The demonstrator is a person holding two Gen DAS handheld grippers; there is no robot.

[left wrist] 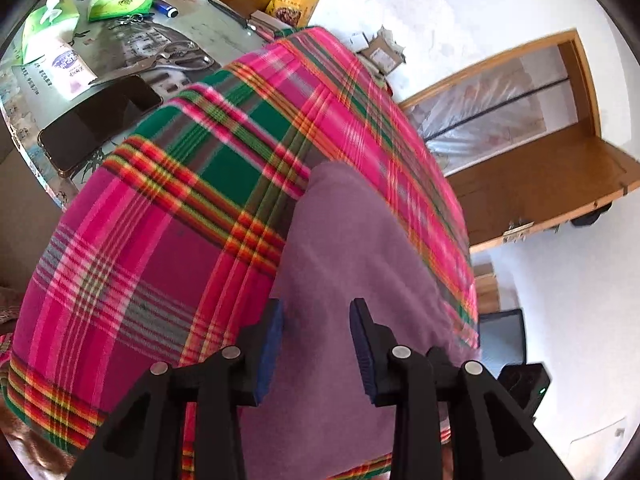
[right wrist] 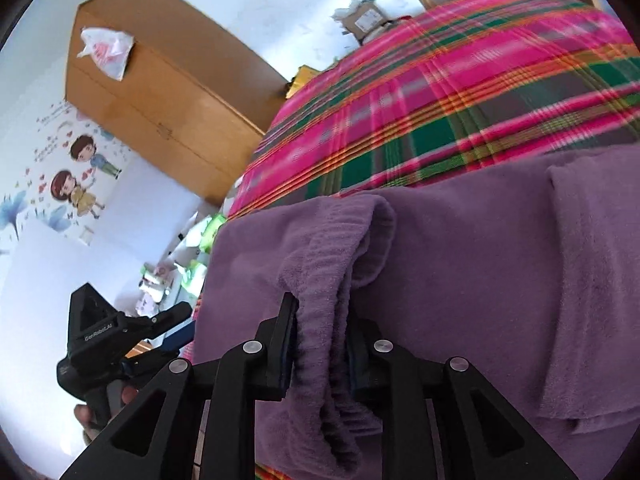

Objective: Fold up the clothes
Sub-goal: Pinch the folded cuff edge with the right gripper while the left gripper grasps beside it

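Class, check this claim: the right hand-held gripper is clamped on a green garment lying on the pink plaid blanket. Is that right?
Not quite: the garment is purple, not green. The right wrist view shows the right hand-held gripper clamped on its ribbed edge, on the pink plaid blanket.

Phone (left wrist: pixel 98 120) and scissors (left wrist: pixel 172 58) crowd the table (left wrist: pixel 224 32) beyond the plaid blanket (left wrist: pixel 160 208).

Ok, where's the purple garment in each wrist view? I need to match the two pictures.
Left wrist: purple garment runs from centre to the bottom edge, under the open left gripper.
Right wrist: it fills the lower right; the right gripper pinches its ribbed cuff.
Shared landmark: the pink plaid blanket beneath it.
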